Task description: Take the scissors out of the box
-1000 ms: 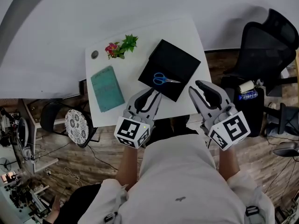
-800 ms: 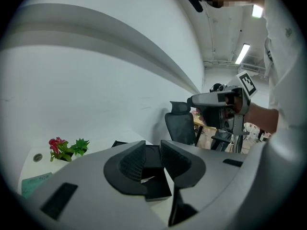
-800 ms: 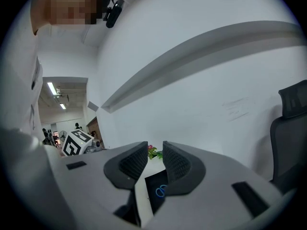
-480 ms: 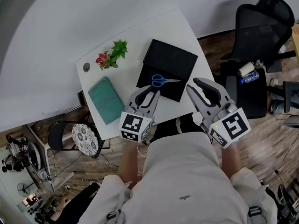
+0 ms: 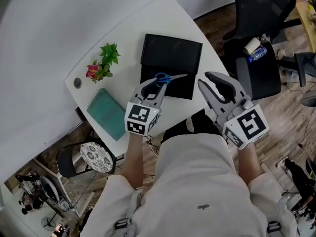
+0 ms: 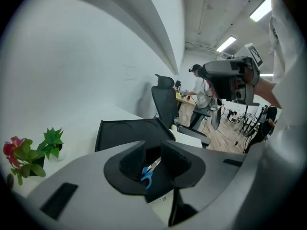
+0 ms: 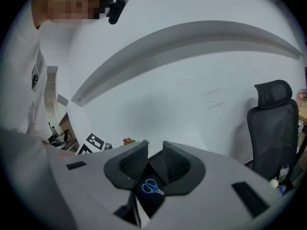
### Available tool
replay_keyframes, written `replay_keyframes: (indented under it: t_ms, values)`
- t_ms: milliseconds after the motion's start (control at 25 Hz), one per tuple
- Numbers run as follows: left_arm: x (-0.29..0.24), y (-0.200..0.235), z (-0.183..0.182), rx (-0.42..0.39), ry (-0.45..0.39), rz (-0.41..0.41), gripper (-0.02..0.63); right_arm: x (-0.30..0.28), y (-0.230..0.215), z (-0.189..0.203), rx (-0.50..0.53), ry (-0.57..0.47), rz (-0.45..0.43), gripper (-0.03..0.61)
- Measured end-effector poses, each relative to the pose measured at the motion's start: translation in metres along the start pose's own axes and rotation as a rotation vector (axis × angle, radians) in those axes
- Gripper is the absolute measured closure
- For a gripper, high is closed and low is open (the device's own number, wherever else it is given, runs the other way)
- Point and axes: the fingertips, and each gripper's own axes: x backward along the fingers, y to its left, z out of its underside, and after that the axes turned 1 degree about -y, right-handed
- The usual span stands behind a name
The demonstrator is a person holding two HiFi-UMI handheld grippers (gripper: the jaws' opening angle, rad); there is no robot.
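Blue-handled scissors [image 5: 165, 78] lie inside an open black box [image 5: 173, 53] on the white table [image 5: 148, 23]. My left gripper [image 5: 154, 82] hovers over the box's near edge, its tips just short of the scissors' handles. Its jaws stand a little apart with nothing between them. Through that gap the left gripper view shows the scissors [image 6: 147, 172] and the box [image 6: 129, 133] under my left gripper [image 6: 152, 153]. My right gripper [image 5: 211, 79] hangs at the table's right front corner, narrowly open and empty. Between its jaws, the right gripper [image 7: 155, 160] view shows the scissors [image 7: 152, 187] below.
A small potted plant with a pink flower [image 5: 101, 63], a teal notebook [image 5: 107, 113] and a small round disc [image 5: 77, 83] occupy the table's left side. A black office chair [image 5: 256, 14] stands to the right, and a patterned stool [image 5: 96, 156] sits below the table's left edge.
My left gripper has moved forward from the table's front edge to just over the box, close to the scissors. The right gripper has stayed beside the table's corner. The view has shifted.
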Motion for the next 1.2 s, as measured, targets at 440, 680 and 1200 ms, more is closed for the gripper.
replay_keyframes:
  t_ms: [440,680,1200]
  values:
    - [-0.041,0.003,0.056,-0.361,0.291,0.142,0.508,0.0,0.0,0.018,-0.045,0.044,0.137,0.477]
    - [-0.054,0.006,0.08,-0.489,0.392,0.182,0.508,0.003,-0.001,0.028,-0.067,0.06,0.173,0.477]
    - [-0.066,0.014,0.115,-0.69,0.547,0.178,0.509,0.008,-0.002,0.039,-0.099,0.07,0.21,0.477]
